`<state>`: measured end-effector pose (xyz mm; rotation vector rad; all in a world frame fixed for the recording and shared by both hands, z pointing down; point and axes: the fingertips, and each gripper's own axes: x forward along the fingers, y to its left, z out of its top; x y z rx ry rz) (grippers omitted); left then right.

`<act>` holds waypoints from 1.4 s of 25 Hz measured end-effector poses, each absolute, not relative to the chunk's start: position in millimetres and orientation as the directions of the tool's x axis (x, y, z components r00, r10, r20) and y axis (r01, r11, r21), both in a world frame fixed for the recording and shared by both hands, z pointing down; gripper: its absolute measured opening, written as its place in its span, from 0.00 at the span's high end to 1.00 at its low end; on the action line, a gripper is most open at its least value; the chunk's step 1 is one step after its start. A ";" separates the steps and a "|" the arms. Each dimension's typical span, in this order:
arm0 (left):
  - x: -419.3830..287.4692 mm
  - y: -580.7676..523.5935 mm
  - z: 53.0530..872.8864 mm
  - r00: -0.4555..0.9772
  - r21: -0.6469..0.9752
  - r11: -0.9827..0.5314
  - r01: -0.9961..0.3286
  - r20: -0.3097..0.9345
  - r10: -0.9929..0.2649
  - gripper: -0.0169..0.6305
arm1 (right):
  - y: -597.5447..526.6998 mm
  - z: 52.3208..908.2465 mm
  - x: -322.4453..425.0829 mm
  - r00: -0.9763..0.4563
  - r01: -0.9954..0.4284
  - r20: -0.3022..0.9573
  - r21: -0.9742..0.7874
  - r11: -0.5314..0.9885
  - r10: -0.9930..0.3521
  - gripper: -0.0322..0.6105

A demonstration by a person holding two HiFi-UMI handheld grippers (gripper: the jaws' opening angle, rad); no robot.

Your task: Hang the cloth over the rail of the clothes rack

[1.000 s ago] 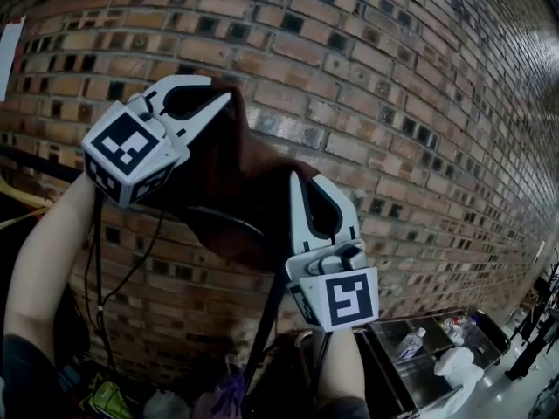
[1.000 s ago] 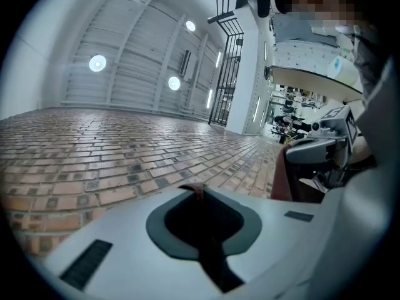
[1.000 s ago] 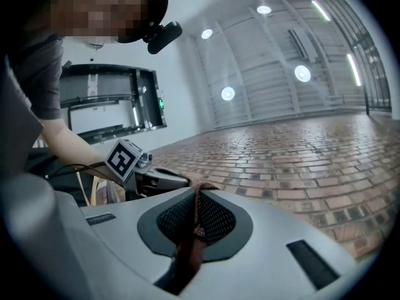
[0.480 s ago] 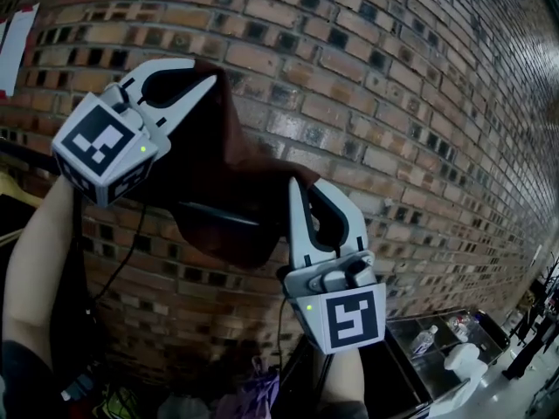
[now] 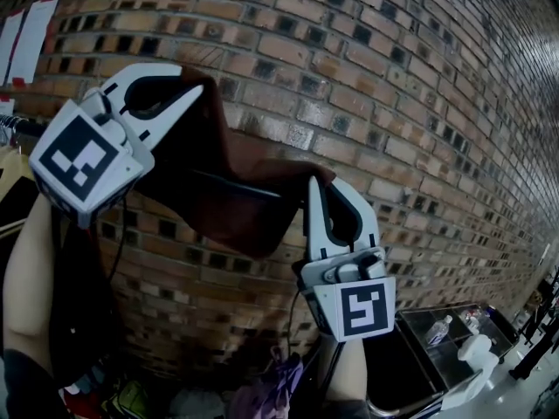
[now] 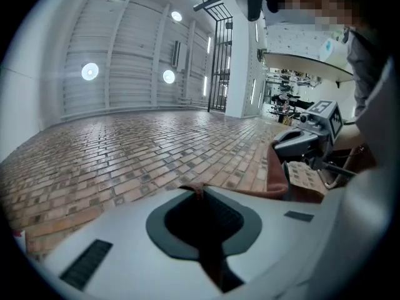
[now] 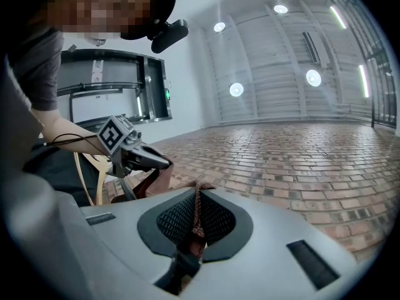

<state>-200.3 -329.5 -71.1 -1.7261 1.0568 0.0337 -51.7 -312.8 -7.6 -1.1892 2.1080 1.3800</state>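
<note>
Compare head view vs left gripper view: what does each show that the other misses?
Head view only: the left claw from outside with its marker cube, papers on the wall, and a cart holding a bottle at lower right.
Left gripper view only: round lights, a black barred gate, and the cloth edge pinched between the left claw's shut jaws.
Both: the brick wall, the brown cloth spanning between the claws, and the right claw shut on its other end.

Corners of the cloth (image 5: pixel 214 147) disappear inside the clamped left gripper (image 5: pixel 194 87) and right gripper (image 5: pixel 313 183). A forearm (image 5: pixel 31 286) runs off the lower-left edge, and the floor clutter (image 5: pixel 262 391) is too dark to identify.
</note>
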 end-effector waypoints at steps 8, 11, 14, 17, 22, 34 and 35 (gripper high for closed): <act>-214.6 -321.1 -10.0 0.565 -0.685 -0.138 -0.716 -0.452 -0.690 0.91 | -297.9 11.7 -10.2 -0.543 -0.839 -0.718 0.445 0.314 -0.435 0.90; -224.8 -316.6 11.0 0.566 -0.632 -0.213 -0.745 -0.431 -0.703 0.91 | -295.2 25.9 -10.9 -0.553 -0.830 -0.706 0.421 0.366 -0.442 0.90; -232.4 -311.1 29.1 0.591 -0.577 -0.300 -0.760 -0.419 -0.690 0.91 | -296.4 43.5 -16.7 -0.571 -0.813 -0.682 0.393 0.429 -0.458 0.91; -236.4 -310.6 48.0 0.594 -0.573 -0.309 -0.759 -0.414 -0.690 0.91 | -299.7 60.3 -17.0 -0.572 -0.812 -0.665 0.375 0.447 -0.480 0.90; -235.8 -318.9 82.0 0.566 -0.578 -0.271 -0.769 -0.420 -0.710 0.91 | -306.1 82.8 -18.9 -0.540 -0.841 -0.688 0.421 0.339 -0.486 0.90; -236.7 -354.0 129.3 0.546 -0.452 -0.349 -0.821 -0.441 -0.712 0.91 | -337.7 123.2 -15.8 -0.513 -0.858 -0.656 0.393 0.331 -0.553 0.91; -238.1 -356.1 130.4 0.548 -0.447 -0.355 -0.821 -0.440 -0.711 0.91 | -339.0 125.1 -16.8 -0.515 -0.857 -0.654 0.393 0.333 -0.554 0.91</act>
